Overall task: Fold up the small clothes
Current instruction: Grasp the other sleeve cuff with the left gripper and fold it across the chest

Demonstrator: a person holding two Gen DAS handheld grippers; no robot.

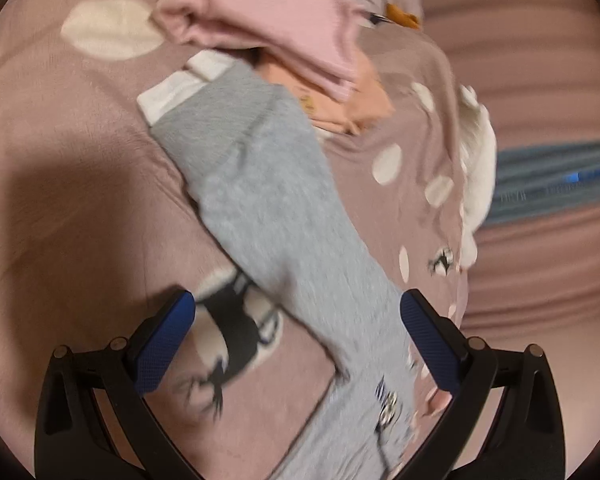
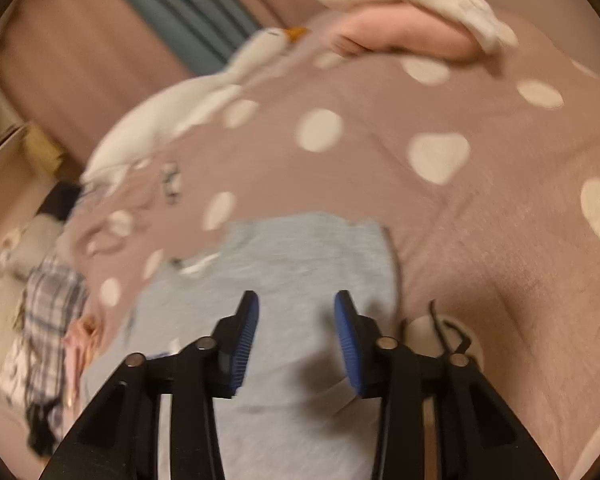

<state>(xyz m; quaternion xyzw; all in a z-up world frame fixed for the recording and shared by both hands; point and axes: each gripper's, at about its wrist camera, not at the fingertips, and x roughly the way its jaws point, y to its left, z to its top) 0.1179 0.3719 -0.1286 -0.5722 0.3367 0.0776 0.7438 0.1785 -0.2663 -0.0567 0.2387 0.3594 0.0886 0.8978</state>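
Observation:
Small grey trousers (image 1: 276, 208) with white cuffs lie stretched out on the pink spotted bedspread (image 1: 60, 184). My left gripper (image 1: 298, 308) is open above their lower part, holding nothing. In the right wrist view the same grey trousers (image 2: 300, 264) lie under my right gripper (image 2: 296, 308), which is open with a narrower gap and holds nothing. Both views are blurred.
A folded pink garment (image 1: 268, 20) lies on an orange one (image 1: 352, 100) beyond the cuffs. A white goose toy (image 2: 188, 104) lies along the bed edge. A pink and a white garment (image 2: 404, 36) lie far off. Plaid cloth (image 2: 48, 312) is on the floor at left.

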